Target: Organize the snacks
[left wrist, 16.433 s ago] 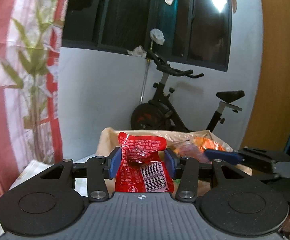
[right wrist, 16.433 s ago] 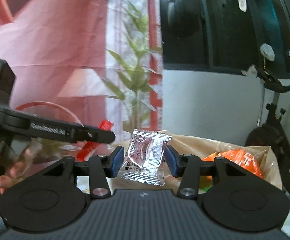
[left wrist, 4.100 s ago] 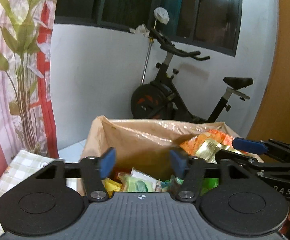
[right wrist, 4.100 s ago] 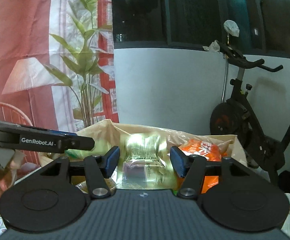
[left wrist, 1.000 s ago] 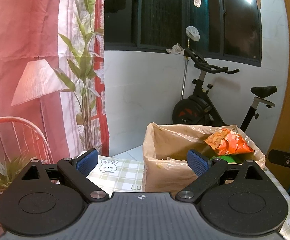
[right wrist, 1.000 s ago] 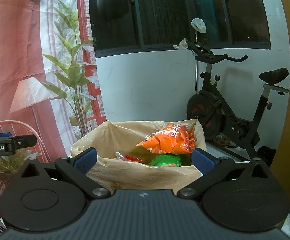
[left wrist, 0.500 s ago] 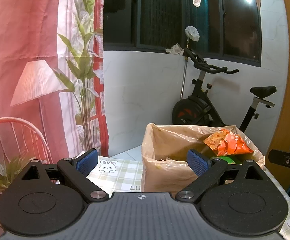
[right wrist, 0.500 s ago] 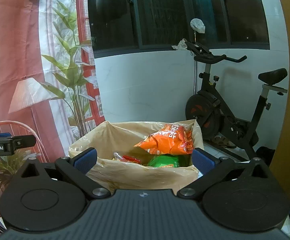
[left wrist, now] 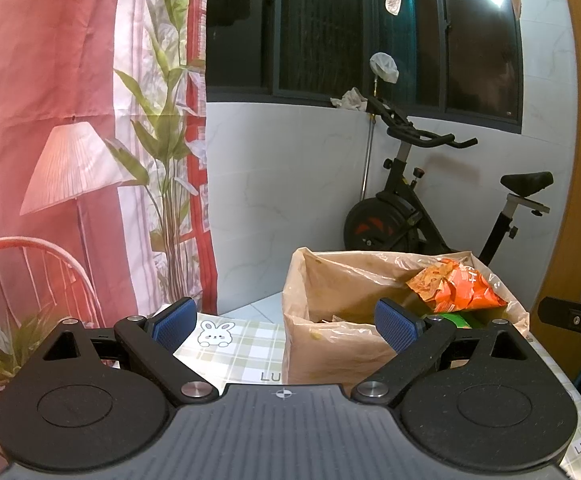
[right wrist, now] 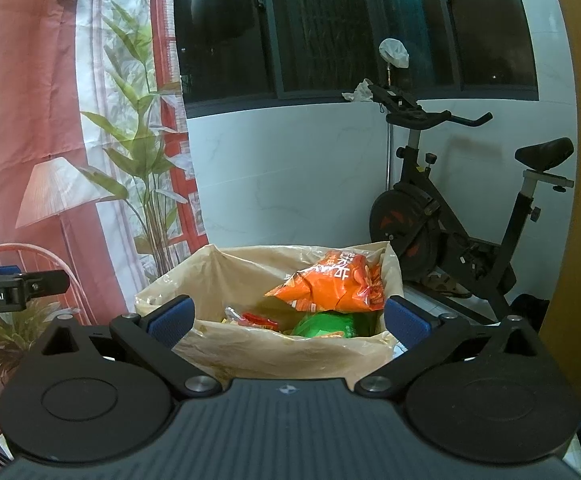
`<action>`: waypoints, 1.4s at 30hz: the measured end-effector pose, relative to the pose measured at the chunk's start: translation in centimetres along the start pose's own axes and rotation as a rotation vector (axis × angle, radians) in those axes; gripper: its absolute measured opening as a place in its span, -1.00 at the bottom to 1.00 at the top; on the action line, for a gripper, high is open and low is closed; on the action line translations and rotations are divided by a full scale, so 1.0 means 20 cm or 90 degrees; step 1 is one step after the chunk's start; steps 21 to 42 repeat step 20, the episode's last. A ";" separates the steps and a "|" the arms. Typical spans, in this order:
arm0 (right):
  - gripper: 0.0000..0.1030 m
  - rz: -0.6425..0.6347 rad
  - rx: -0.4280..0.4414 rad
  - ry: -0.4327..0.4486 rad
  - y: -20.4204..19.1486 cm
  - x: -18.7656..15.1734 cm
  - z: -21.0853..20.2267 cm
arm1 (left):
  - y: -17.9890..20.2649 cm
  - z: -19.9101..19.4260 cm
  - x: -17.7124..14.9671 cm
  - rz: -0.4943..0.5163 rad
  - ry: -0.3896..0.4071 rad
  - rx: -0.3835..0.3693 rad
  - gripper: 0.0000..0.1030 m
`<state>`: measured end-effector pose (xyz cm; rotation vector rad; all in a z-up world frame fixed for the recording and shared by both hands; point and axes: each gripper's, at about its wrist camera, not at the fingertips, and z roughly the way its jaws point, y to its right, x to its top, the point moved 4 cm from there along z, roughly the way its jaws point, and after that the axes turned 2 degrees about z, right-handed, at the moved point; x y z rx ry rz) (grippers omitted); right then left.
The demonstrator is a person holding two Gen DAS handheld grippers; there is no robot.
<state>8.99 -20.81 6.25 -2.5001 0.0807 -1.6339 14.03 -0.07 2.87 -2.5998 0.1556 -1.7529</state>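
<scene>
Checked cloth (left wrist: 246,350) w/ a bunny print covers the table under me; white wall and dark window (left wrist: 370,28) behind. Far left hangs a pink curtain (left wrist: 50,80) printed w/ a lamp, a red chair and a leafy plant. Further right, an exercise bike (left wrist: 410,216) stands against the wall, w/ a wooden panel at the right edge.

My left claw (left wrist: 286,322) hangs over the cloth, pads wide apart, nothing between them. Its right pad overlaps the box (left wrist: 330,348) in view; can't tell if it touches. Box is lined w/ a tan plastic bag and sits on the cloth, right of centre from the left cam. An orange bag (left wrist: 458,286) lies on top of the pile inside, towards the box's right side, long axis roughly left-right, tilted, w/ a green pack (right wrist: 326,324) under it. Right cam also shows a red wrapper (right wrist: 256,318) lower left in the box.

My right claw (right wrist: 288,318) faces the box head on, pads spread abt as wide as the box, empty. Each claw's tip peeks into the other's view at the edge.
</scene>
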 end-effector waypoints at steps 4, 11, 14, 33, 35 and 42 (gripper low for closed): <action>1.00 0.000 -0.001 -0.001 0.01 0.00 0.00 | 0.00 0.00 0.00 -0.002 0.000 -0.002 0.88; 1.00 0.000 -0.001 0.000 0.01 0.00 0.00 | -0.01 0.00 0.00 -0.004 0.001 -0.001 0.88; 1.00 -0.002 -0.001 -0.001 0.01 0.00 0.00 | -0.01 0.00 0.00 -0.006 0.001 0.000 0.88; 1.00 -0.001 -0.001 -0.001 0.01 0.00 -0.01 | -0.02 -0.01 0.00 -0.003 0.007 0.004 0.88; 1.00 -0.001 -0.001 -0.001 0.01 0.00 -0.01 | -0.02 -0.01 0.00 -0.003 0.007 0.004 0.88; 1.00 -0.001 -0.001 -0.001 0.01 0.00 -0.01 | -0.02 -0.01 0.00 -0.003 0.007 0.004 0.88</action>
